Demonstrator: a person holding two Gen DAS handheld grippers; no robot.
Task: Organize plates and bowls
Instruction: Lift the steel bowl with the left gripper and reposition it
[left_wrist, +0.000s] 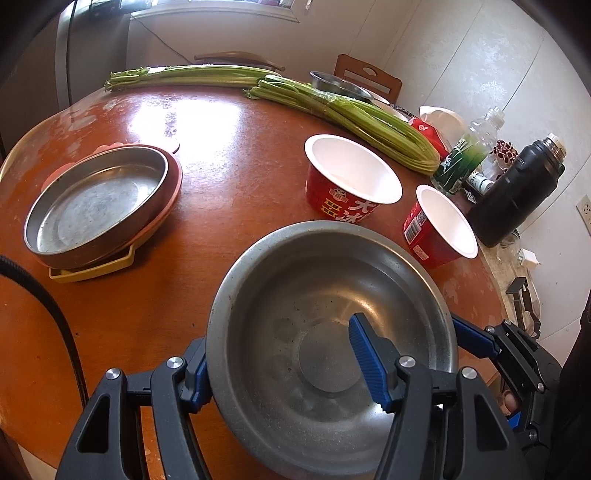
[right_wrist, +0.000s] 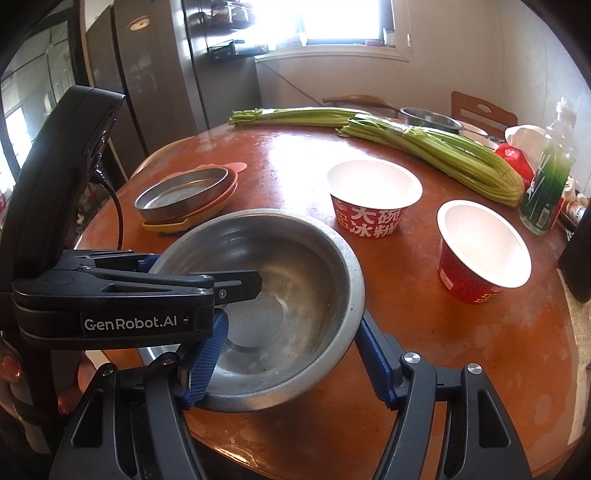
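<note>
Steel bowl (left_wrist: 325, 332) sits low and near, at the front edge of the round wooden table (left_wrist: 229, 155), gripped from both sides. Left gripper (left_wrist: 284, 369) straddles the bowl's left wall: one blue finger (left_wrist: 365, 362) inside, the other outside, clenched on the rim. Right gripper (right_wrist: 291, 363) does the same on the right wall, one finger (right_wrist: 207, 365) inside and one outside, also clamped on the bowl.

Whether the bowl is lifted or just resting on the table, I cannot tell; it looks tilted a little.

Farther left, a shallow steel pan (left_wrist: 96, 199) sits stacked on a pink plate (left_wrist: 173, 184) and a yellow tray (left_wrist: 92, 273). Two red paper bowls (left_wrist: 351, 177) (left_wrist: 443, 225) stand apart to the right, upright and empty. Celery (left_wrist: 332, 107) lies across the back, with another steel bowl (left_wrist: 340, 86) behind it.

Step in hand, as I judge it: carrying the steel bowl with two hands toward a stacking spot. Next move likely calls for keeping both grips level, moving the bowl clear of the red bowls, and setting it on a matching item, then letting go.
</note>
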